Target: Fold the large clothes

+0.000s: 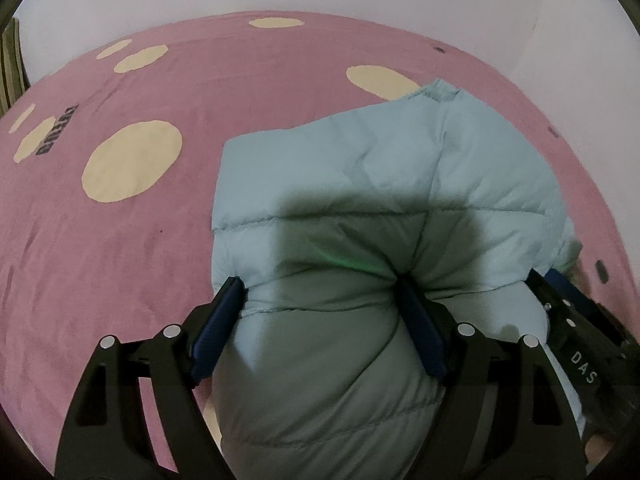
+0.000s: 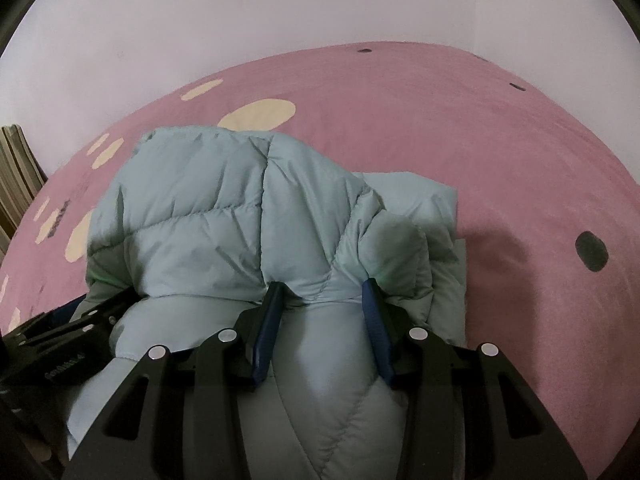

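A puffy light-blue quilted jacket [image 1: 360, 160] lies bunched on a pink bed cover [image 1: 120, 260]. My left gripper [image 1: 320, 288] is shut on a thick roll of the jacket. Its blue pads [image 1: 416, 320] dent the padding on both sides. In the right wrist view the jacket [image 2: 200, 208] is heaped up ahead, with a folded layer lying flat at the right. My right gripper [image 2: 321, 286] is shut on a narrower pinch of the same jacket, and the fabric creases at both pads. The two grippers hold the near edge side by side. The near hem is hidden under the fingers.
The pink cover [image 2: 480, 140] has cream ovals [image 1: 132, 160] and small dark dots [image 2: 591, 251]. A pale wall rises behind the bed. A striped object [image 2: 16, 168] stands at the far left edge. Open cover stretches left of the jacket and to its right.
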Demonstrator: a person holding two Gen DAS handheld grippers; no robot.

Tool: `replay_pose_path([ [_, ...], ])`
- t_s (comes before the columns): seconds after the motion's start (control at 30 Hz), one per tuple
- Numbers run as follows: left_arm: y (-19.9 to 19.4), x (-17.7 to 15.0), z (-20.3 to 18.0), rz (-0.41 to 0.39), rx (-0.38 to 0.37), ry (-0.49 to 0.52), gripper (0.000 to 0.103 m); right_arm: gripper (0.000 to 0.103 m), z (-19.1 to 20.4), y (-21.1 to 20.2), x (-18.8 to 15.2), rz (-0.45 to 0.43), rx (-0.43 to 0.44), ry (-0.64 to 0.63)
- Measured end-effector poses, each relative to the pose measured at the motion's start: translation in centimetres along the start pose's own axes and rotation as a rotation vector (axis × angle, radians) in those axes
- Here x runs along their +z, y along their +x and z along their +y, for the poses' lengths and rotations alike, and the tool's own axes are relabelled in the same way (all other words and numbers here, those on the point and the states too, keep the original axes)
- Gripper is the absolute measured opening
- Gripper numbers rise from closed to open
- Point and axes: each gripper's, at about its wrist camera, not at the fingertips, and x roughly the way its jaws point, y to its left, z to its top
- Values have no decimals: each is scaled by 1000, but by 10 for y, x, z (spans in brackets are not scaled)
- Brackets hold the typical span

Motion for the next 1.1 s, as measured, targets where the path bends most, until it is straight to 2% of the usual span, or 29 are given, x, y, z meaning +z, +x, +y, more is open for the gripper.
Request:
replay_pose_path([
  [0.07,-6,1,5,4,-29,-21,79,46,-1,-8,0,-21,19,5],
  [0.13,-15,1,14,12,-62,-68,79,60,-6,-20,0,-30,66,30],
  [0.23,-32,-3,38,-7,-107,-184,83,74,-20,-46,0,-70,133,114],
  [0.33,-45,-15,63,-31,-150,-313,85,75,-40,-69,-4,-109,162,181],
  [0.47,-44,-41,87,-12,-258,-464,86,75,-71,-71,-18,-68,236,325],
  [0.6,-46,-53,85,-40,-287,-468,90,75,-84,-49,-39,11,258,413],
  [0.73,-38,-52,76,10,-359,-473,92,82,-85,-36,-51,17,290,451],
  [0.87,-30,-46,67,17,-358,-463,94,81,-70,-34,-49,32,303,408],
  [0.97,-26,-41,61,32,-354,-442,94,76,-60,-31,-49,40,312,386],
  [1.0,-25,-42,56,36,-359,-428,89,71,-56,-29,-47,46,317,379],
  [1.03,-26,-45,53,44,-379,-414,76,64,-54,-29,-48,48,316,373],
  [1.1,-21,-45,50,67,-396,-425,72,53,-48,-27,-48,58,341,366],
])
